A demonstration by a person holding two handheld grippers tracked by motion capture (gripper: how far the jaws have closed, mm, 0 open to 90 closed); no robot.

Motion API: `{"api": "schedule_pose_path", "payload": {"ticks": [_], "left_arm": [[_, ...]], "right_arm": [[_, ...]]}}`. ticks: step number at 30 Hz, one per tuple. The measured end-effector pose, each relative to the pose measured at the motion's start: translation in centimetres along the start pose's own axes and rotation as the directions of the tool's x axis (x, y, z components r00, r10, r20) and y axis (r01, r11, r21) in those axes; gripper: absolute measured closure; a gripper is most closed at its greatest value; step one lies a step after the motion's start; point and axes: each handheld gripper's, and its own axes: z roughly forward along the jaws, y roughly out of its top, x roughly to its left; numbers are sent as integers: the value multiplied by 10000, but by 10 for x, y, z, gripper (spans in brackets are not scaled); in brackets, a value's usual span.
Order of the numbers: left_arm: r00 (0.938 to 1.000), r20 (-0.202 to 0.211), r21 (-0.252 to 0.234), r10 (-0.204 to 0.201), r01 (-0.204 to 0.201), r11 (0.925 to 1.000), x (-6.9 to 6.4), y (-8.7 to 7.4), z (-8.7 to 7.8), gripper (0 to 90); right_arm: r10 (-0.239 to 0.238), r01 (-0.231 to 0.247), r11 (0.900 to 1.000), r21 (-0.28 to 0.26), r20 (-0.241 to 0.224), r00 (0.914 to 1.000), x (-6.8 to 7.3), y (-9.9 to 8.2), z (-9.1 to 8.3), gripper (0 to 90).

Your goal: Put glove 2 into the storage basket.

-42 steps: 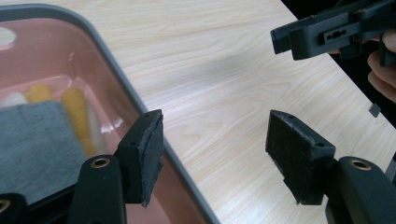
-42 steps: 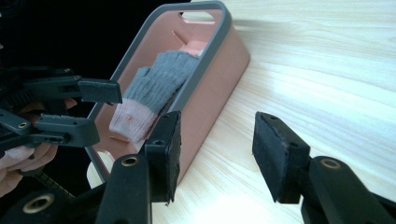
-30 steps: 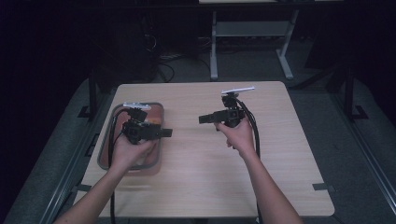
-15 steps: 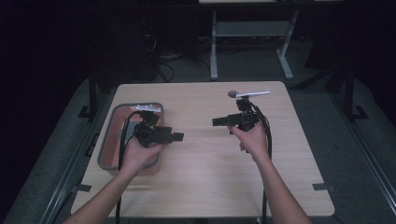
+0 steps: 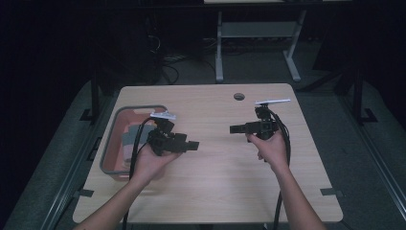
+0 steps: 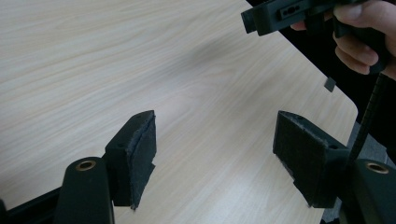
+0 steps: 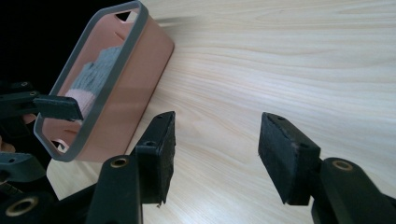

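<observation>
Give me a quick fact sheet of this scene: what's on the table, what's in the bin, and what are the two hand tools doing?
Table: light wood
Bin: pink, grey rim, at the table's left edge
In bin: grey cloth
Left gripper: open, nothing between its jaws, over the table beside the bin
Right gripper: open, nothing held, pointing toward the left one
Jaws: both have just been opening

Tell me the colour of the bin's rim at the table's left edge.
Grey, around salmon-pink walls; the bin shows best in the right gripper view.
</observation>
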Motion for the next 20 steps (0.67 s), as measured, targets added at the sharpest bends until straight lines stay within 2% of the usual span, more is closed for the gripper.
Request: {"api": "schedule_pose_path", "payload": {"ticks": [12, 16, 20], "left_arm": [[9981, 444, 285, 429, -442, 9986, -19, -5, 12, 304], [9955, 620, 537, 713, -747, 9958, -30, -13, 21, 304], [9937, 825, 568, 752, -800, 9952, -36, -19, 26, 305]], "right_arm": [[53, -49, 10000, -86, 447, 9990, -17, -13, -19, 451], [87, -79, 9999, -142, 593, 9982, -23, -18, -23, 447], [171, -159, 9997, -189, 616, 9980, -26, -24, -25, 437]]}}
